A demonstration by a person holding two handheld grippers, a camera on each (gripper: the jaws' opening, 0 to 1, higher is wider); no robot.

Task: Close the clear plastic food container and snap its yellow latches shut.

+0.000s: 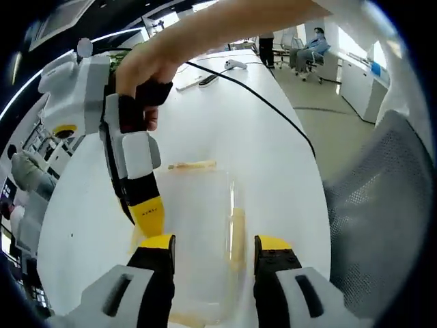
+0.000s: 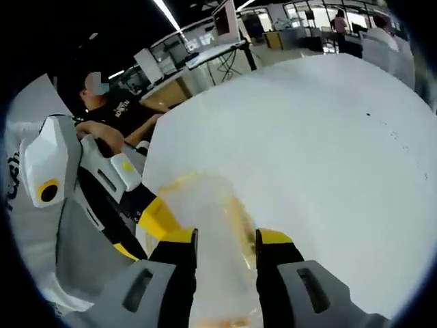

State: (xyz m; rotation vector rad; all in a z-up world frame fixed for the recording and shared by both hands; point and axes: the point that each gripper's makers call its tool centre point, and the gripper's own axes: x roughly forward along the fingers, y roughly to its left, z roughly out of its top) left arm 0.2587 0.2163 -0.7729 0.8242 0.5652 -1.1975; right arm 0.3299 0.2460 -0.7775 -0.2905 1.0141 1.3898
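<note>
The clear container [image 1: 199,232] sits on the white table [image 1: 273,137] right ahead of my left gripper [image 1: 214,246], its lid on top and running between my two left jaws, which stand apart on either side of it without pinching. A yellow latch [image 1: 192,165] lies along its far edge and another [image 1: 237,232] down the side by my right-hand jaw. My right gripper [image 1: 147,217] comes in from the other side, tip at the container's corner. In the right gripper view the container [image 2: 212,225] is blurred, I think between those parted jaws [image 2: 225,240]. A grey mesh chair [image 1: 382,219] stands beside the table.
</note>
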